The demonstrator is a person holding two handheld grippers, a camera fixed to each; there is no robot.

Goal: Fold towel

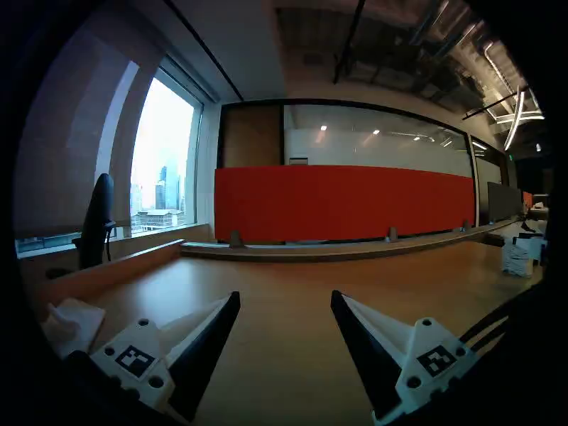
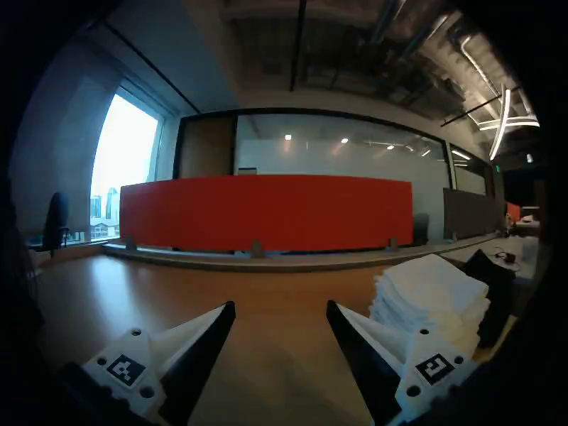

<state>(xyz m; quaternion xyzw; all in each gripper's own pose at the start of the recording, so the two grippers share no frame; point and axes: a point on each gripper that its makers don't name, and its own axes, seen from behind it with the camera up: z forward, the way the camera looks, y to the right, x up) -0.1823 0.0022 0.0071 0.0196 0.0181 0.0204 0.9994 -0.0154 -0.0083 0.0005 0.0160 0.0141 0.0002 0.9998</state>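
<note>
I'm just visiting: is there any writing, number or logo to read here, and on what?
No readable words or numbers.
Left tool and right tool: black-and-white square patterns, coded marks, not letters.
Small wall plate: too small to read.

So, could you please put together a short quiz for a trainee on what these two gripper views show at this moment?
1. True or false: the left gripper is shut on a towel.
2. In the right gripper view, where does the stack of folded white towels lie from the right gripper? A) ahead to the left B) ahead to the right C) between its fingers
3. Fill in: the long upright divider panel behind the brown wooden table is ____ in colour.

Key: 1 false, its fingers stand apart with nothing between them; 2 B; 3 red.
</note>
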